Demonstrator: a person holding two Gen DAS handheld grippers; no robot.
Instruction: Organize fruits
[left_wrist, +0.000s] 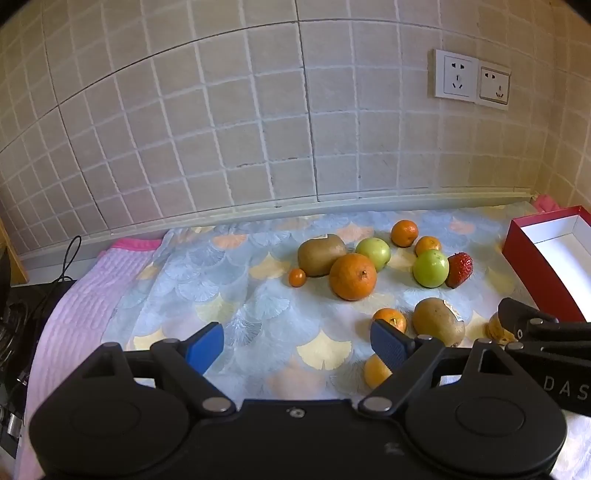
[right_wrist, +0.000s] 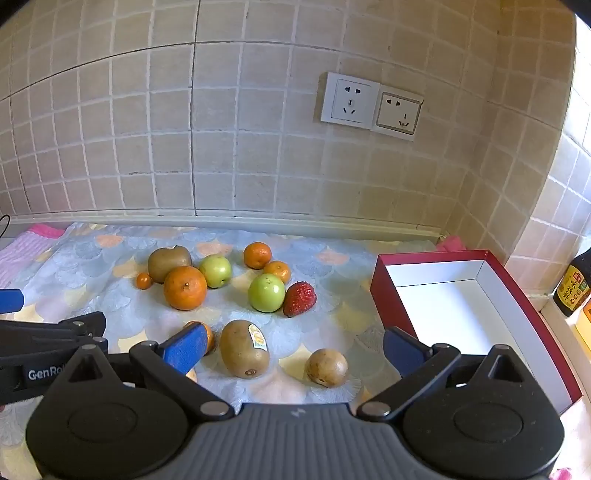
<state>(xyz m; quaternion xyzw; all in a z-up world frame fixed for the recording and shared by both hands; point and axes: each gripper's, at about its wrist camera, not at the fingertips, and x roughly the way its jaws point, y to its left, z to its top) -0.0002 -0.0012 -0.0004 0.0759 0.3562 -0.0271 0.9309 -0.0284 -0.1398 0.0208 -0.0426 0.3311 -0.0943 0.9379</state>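
Lying loose on the patterned cloth (right_wrist: 92, 258) were the fruits: a large orange (right_wrist: 185, 288), two green apples (right_wrist: 266, 293) (right_wrist: 215, 270), a strawberry (right_wrist: 300, 299), two kiwis (right_wrist: 243, 349) (right_wrist: 168, 261), several small mandarins (right_wrist: 257, 254) and a brown round fruit (right_wrist: 326, 367). Beside them, to the right, stood a red box (right_wrist: 384, 291), white inside, with no fruit in it. Left gripper (left_wrist: 297, 345) and right gripper (right_wrist: 293, 347) both hovered with fingers spread apart, holding nothing. Behind: tiled wall (right_wrist: 258, 166), two sockets (right_wrist: 369, 105).

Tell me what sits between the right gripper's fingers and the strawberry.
In the right wrist view, only bare patterned cloth separates the open right gripper from the strawberry.
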